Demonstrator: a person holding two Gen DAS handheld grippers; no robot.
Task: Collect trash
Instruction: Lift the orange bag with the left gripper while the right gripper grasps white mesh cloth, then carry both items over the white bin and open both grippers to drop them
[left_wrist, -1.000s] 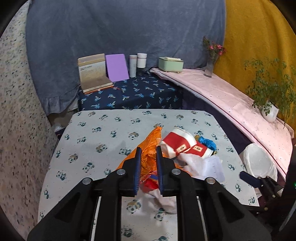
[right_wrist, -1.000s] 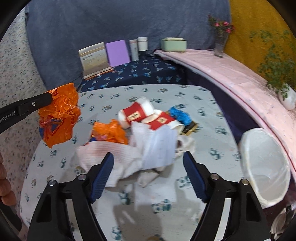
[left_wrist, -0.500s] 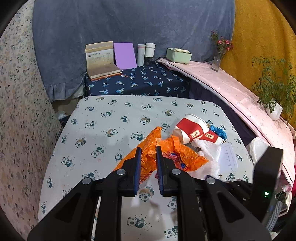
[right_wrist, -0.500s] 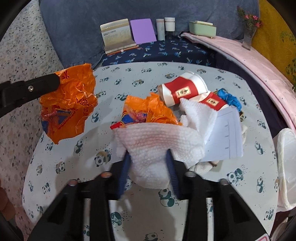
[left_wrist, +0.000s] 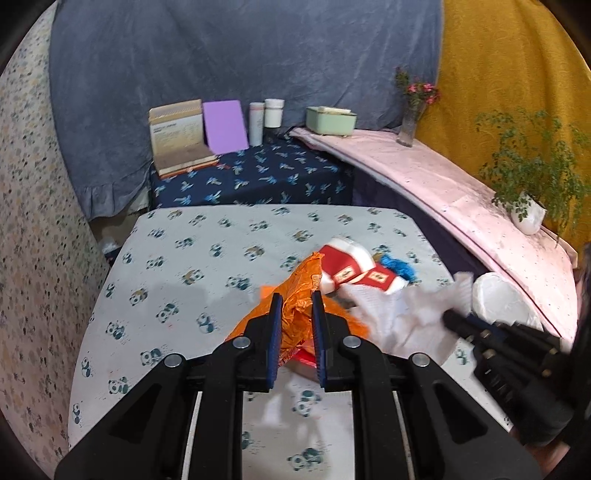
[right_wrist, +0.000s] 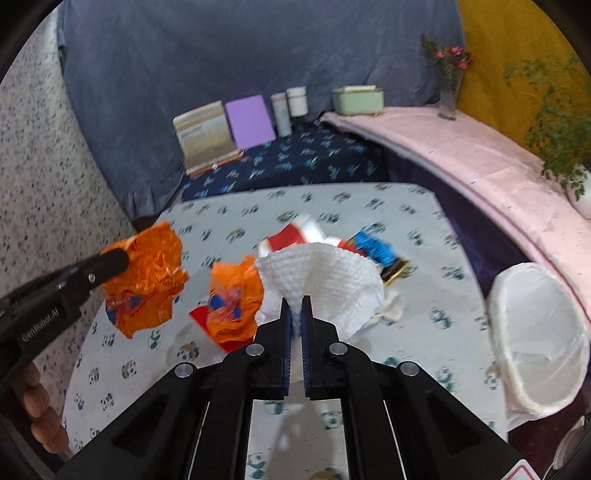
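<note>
My left gripper (left_wrist: 295, 304) is shut on a crumpled orange wrapper (left_wrist: 291, 317), held above the panda-print table (left_wrist: 192, 266); the right wrist view shows that same orange wrapper (right_wrist: 147, 277) at the left. My right gripper (right_wrist: 294, 306) is shut on a white paper towel (right_wrist: 325, 280), lifted off the pile. On the table lie a second orange wrapper (right_wrist: 234, 299), red-and-white paper cups (left_wrist: 347, 266) and a blue wrapper (right_wrist: 376, 247). A white-lined bin (right_wrist: 535, 339) stands at the table's right edge.
Behind the table, a dark blue cloth surface holds a calendar (left_wrist: 177, 136), a purple card (left_wrist: 225, 125) and white bottles (left_wrist: 266, 116). A pink shelf (left_wrist: 443, 184) on the right carries a green box, a vase and a potted plant (left_wrist: 528, 181). A person's hand (right_wrist: 40, 410) shows at lower left.
My right gripper closed on the white paper towel and lifted it off the pile toward the right. My left gripper kept hold of its orange wrapper.
</note>
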